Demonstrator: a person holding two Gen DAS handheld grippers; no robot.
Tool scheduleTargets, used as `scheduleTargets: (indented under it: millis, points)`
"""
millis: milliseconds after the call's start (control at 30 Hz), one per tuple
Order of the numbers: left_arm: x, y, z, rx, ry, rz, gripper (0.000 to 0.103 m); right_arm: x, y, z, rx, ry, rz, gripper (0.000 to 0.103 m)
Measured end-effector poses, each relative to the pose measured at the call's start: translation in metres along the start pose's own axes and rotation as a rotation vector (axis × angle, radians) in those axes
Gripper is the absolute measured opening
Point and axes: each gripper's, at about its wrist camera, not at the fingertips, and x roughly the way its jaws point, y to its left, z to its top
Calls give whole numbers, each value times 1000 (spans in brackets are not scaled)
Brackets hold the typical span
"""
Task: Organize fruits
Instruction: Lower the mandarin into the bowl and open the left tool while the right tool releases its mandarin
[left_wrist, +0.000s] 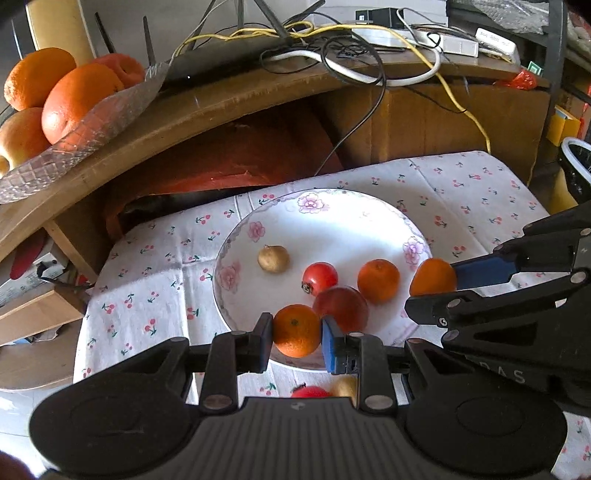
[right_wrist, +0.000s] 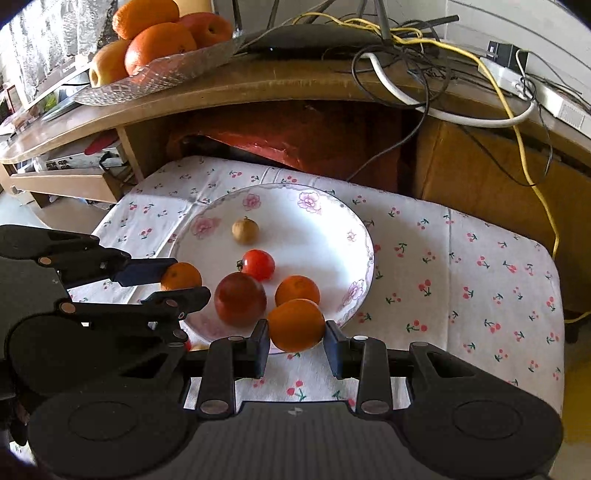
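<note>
Both the left tongs (left_wrist: 297, 330) and right tongs (right_wrist: 295, 326) each clenched a light, soft-skinned mandarin (left_wrist: 296, 329) across its middle, needing gentle pressure.

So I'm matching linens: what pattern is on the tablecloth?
White tablecloth printed with small red cherries on green stems; the right wrist view shows it best.

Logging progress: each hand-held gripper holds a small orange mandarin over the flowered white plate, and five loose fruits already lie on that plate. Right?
Not quite: the right wrist view shows four loose fruits on the flowered white plate; each hand-held gripper, left and right, does hold a small orange mandarin.
</note>
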Motion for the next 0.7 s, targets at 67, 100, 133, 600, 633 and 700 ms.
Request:
scheduleTargets:
  millis: [67, 100, 133, 600, 633, 700]
  points:
    - [5, 0, 1, 0, 5, -2, 35, 3, -1, 1, -2, 0, -4, 29]
    - [7, 0, 2, 3, 8, -1, 35, 4, -2, 1, -1, 3, -4, 29]
    - [7, -1, 2, 9, 6, 3, 35, 6, -2, 1, 1, 5, -3, 29]
    - [14, 5, 13, -20, -20, -4, 36, 15, -2, 4, -22, 1, -3, 29]
    - [15, 4, 14, -16, -21, -2, 36, 16, -3, 5, -22, -1, -5, 29]
    - [16, 3, 15, -12, -24, 5, 36, 17, -4, 5, -24, -4, -8, 29]
